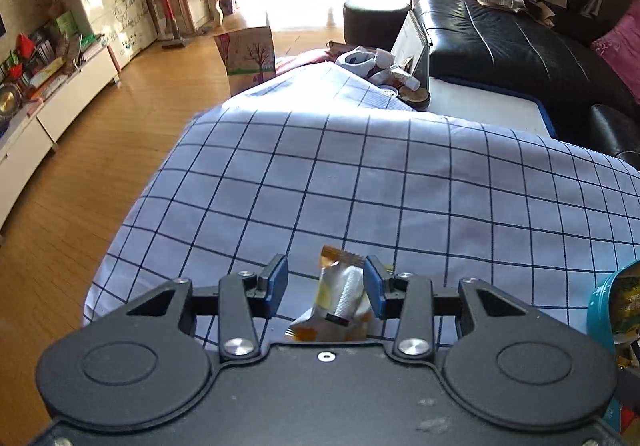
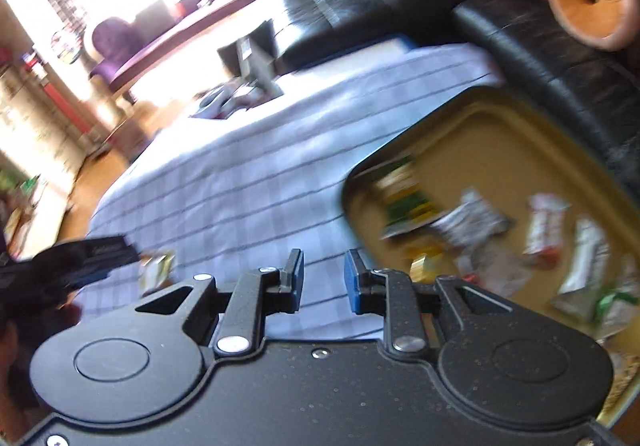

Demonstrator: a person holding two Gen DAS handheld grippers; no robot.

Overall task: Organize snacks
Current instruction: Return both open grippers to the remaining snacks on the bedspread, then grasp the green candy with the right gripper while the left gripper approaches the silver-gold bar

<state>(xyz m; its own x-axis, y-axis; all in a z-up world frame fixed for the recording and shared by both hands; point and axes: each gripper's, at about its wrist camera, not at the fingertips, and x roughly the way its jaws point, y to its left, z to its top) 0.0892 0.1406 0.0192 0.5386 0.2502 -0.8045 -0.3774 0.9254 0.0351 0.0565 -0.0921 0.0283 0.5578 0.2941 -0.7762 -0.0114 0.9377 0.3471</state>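
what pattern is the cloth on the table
White cloth with a dark blue grid check, clearest in the left wrist view.

The left gripper (image 1: pixel 326 286) sits low over the near edge of the table, its blue-padded fingers (image 1: pixel 280 282) spread wide apart. The right gripper (image 2: pixel 324 280) is tilted to one side, its fingers (image 2: pixel 354 286) parted with nothing between them.
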